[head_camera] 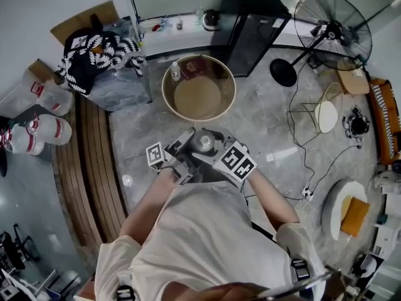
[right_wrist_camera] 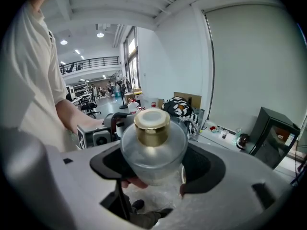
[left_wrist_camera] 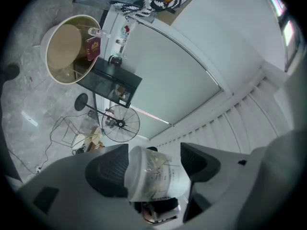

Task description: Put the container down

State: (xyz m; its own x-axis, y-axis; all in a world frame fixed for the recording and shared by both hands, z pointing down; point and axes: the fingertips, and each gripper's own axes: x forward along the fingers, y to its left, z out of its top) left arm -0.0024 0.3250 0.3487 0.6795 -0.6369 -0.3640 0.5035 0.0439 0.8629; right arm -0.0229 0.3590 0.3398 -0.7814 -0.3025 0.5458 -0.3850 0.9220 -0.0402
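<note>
A frosted, round container point(head_camera: 203, 142) with a gold lid point(right_wrist_camera: 152, 126) is held up in front of the person's chest, above the grey floor. My right gripper point(right_wrist_camera: 156, 164) is shut on its wide body point(right_wrist_camera: 153, 150), with the lid facing the camera. My left gripper point(left_wrist_camera: 153, 164) holds the translucent container point(left_wrist_camera: 156, 174) from the other side; it lies against the left pad point(left_wrist_camera: 108, 169) and reaches the right one. In the head view the left gripper point(head_camera: 182, 152) and right gripper point(head_camera: 220, 150) meet around it.
A round beige tub point(head_camera: 198, 88) with a small bottle and a red box stands just ahead on the floor. Beyond are a black cabinet point(head_camera: 250, 33), a standing fan point(head_camera: 332, 22), a wire frame point(head_camera: 313, 115) and a cable. A wooden bench point(head_camera: 88, 168) runs along the left.
</note>
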